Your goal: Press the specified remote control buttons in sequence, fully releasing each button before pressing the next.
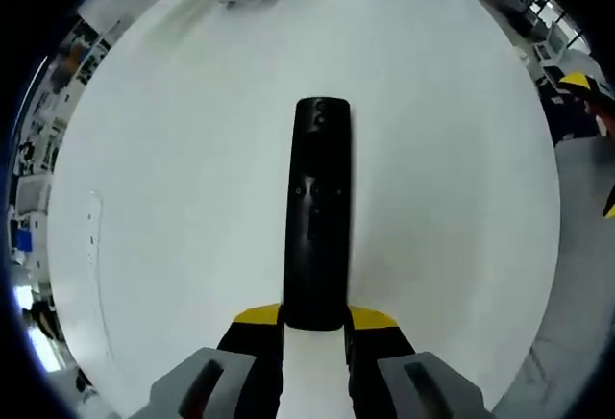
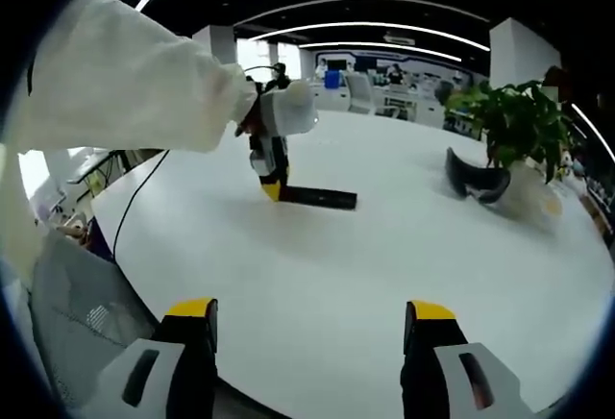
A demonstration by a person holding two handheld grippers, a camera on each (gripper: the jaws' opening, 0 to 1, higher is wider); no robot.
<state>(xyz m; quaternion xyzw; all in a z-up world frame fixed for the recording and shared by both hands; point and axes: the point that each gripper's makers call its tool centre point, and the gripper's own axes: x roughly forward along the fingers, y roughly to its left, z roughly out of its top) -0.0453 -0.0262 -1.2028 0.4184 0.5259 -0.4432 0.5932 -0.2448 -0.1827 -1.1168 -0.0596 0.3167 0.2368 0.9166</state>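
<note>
Left gripper view: the remote control (image 1: 319,217) lies flat on the white table (image 1: 173,198), lengthwise away from the camera. The left gripper (image 1: 315,328) has its yellow-tipped jaws clamped on the remote's near end, one jaw on each long edge. The buttons face up, dark on dark and hard to tell apart.

Right gripper view: the right gripper (image 2: 312,328) hangs over the table's near part with its jaws spread wide and nothing between them. The remote lies well apart from it, toward the table's middle, held at one end by the left gripper under a white sleeve (image 2: 115,83). A potted plant (image 2: 514,121) stands at the far right.

Handling, as a judgement: the remote looks rigid, light and smooth, so it may slide. Hold it by the long edges, clear of the keys, and press straight down.
</note>
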